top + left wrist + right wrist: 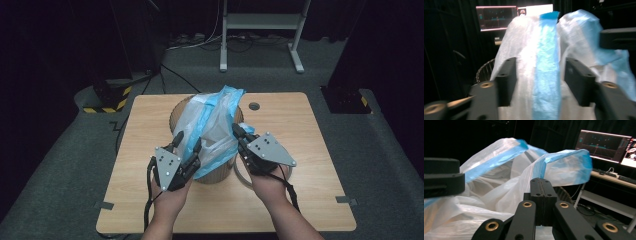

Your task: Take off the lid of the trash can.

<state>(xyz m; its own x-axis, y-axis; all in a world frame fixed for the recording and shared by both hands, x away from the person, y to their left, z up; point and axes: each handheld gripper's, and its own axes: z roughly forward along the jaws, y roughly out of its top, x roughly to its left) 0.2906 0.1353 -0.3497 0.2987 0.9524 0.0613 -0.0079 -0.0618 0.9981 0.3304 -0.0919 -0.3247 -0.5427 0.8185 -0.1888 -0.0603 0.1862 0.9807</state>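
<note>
Lining the bin (210, 172) mid-table with the bag (215, 125): right gripper (240, 134) pressed together, probably on film; left gripper (187, 142) spread around the blue band (546, 65). Risking slippage, bag sagging off the rim.

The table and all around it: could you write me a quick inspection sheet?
Surface: wooden table, round hole near its far edge.
Job's things: white-and-blue plastic bag draped in a ribbed bin.
Clutter: nothing seen.
Grippers: left gripper open, bag between its fingers; right gripper shut, fingers together at the bag.
Cables: one trails from each gripper; more on the floor.
Surroundings: dark curtains, metal stand, lit monitor.
</note>
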